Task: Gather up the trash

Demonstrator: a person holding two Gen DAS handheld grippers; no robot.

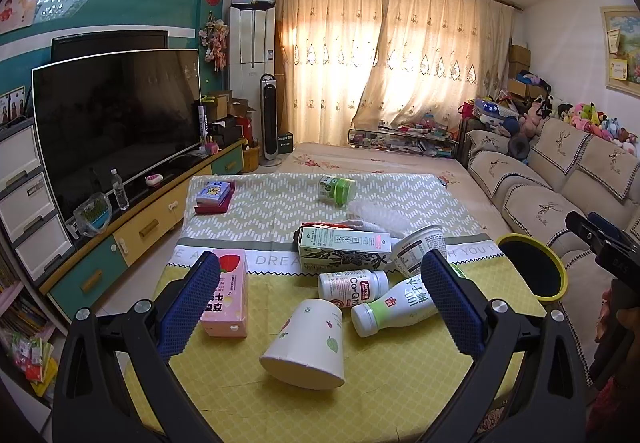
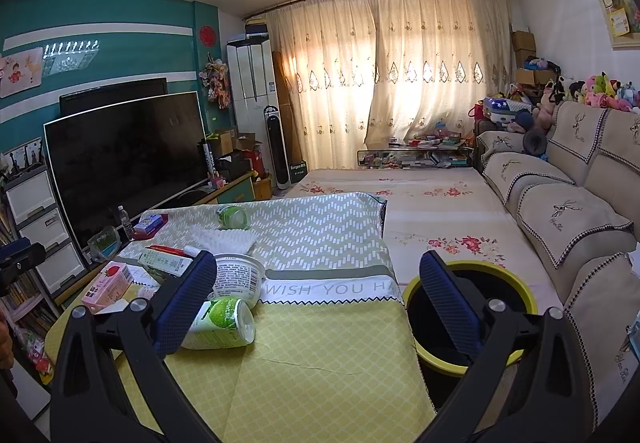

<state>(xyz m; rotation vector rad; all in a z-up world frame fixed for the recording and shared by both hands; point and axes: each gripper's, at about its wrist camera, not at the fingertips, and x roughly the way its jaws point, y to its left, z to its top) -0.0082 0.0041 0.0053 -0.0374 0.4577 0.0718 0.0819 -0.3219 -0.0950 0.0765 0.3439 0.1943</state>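
Trash lies on the cloth-covered table (image 1: 384,383): a tipped paper cup (image 1: 308,343), a pink carton (image 1: 228,291), a white pill bottle (image 1: 354,288), a white-green drink bottle (image 1: 394,307), a tea carton (image 1: 344,249), a white tub (image 1: 418,249) and a green jar (image 1: 337,188). My left gripper (image 1: 320,307) is open and empty above the cup and bottles. My right gripper (image 2: 318,303) is open and empty; a green-label bottle (image 2: 222,323) lies by its left finger (image 2: 186,303). The yellow-rimmed black bin (image 2: 468,323) stands right of the table, also in the left view (image 1: 532,267).
A TV (image 1: 116,123) on a low cabinet (image 1: 132,243) lines the left side. A sofa (image 2: 568,219) with plush toys is on the right. A floral mat (image 2: 432,211) covers the floor beyond the table. A small box (image 1: 214,195) sits at the table's far left corner.
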